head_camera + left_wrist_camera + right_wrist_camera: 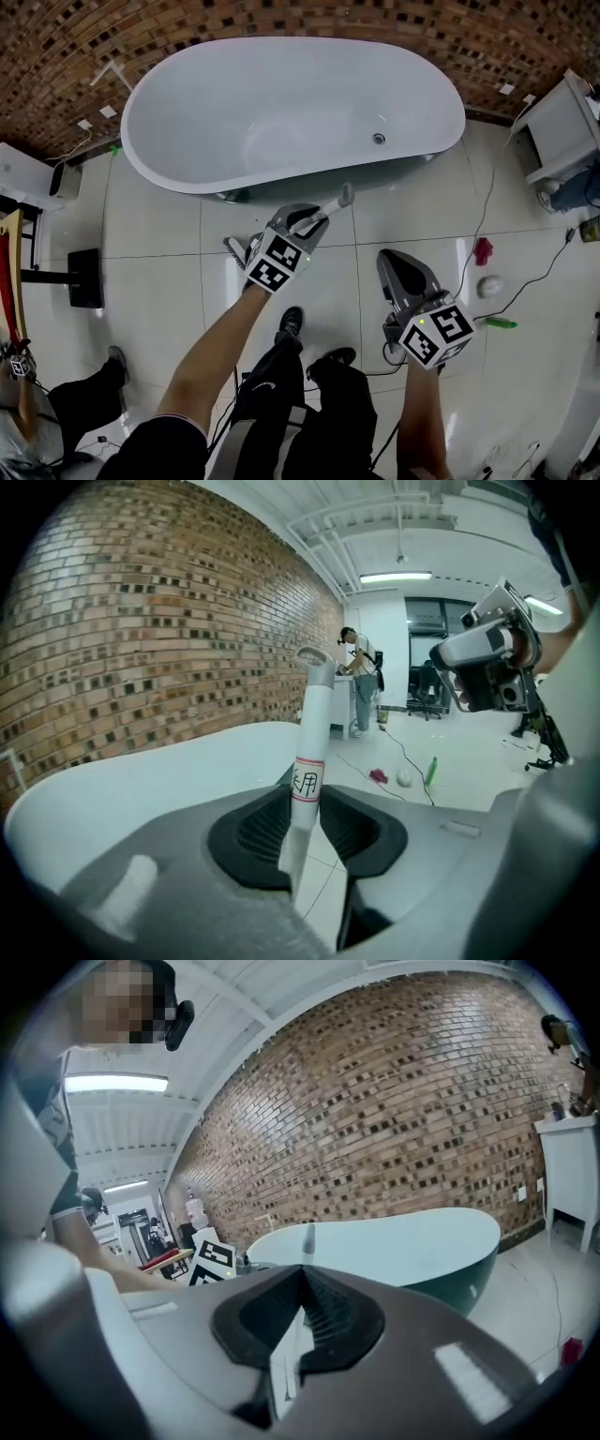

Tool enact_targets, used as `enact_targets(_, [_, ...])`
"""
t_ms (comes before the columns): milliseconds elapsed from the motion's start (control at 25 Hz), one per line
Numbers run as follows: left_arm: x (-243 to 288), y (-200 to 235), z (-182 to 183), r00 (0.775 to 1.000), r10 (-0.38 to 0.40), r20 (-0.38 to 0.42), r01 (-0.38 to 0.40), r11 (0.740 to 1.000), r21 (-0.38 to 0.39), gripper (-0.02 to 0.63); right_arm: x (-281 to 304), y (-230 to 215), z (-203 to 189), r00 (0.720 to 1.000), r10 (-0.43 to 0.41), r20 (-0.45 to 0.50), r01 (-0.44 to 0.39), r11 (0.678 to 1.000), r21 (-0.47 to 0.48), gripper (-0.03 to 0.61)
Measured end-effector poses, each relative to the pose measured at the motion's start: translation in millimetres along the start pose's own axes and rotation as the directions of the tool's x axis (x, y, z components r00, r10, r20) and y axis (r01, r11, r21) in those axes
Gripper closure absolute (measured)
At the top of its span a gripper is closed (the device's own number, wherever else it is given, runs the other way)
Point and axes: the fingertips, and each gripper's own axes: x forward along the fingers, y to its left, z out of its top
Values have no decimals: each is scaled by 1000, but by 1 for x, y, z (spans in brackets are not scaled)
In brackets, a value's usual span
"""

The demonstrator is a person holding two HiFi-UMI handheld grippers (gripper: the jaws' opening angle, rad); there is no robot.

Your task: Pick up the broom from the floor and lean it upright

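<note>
A brick wall (281, 19) stands beyond both sets of jaws, and in front of it the long white bathtub (281, 103) lies straight ahead of them on the pale tiled floor (159, 225). The left gripper (309, 220) is held above the floor, and its jaws are closed part-way onto the broom handle (314, 724), one pad pressing on each side. The white handle rises out from between the jaws, tilted a little, and ends past their tips in front of the tub wall. A red-edged label (307, 782) sits on the handle just above the grip. The rest of the broom below the jaws cannot be made out. The right gripper (394, 267) is apart from the left one, on its right, with its jaws brought together at the tips and nothing between them. To the right of those jaws, on the floor, lie a red scrap (482, 250), a white ball (488, 286) and a green object (500, 322).
</note>
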Motion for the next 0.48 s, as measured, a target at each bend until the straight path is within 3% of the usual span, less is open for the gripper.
enact_targets(240, [-83, 58, 0, 985, 167, -40, -170, 982, -88, 520, 34, 56, 39, 994, 105, -30, -106, 993, -48, 575])
enact_targets(480, [-148, 77, -9, 951, 293, -95, -307, 925, -224, 518, 55, 93, 64, 981, 185, -55, -189, 977, -93, 575])
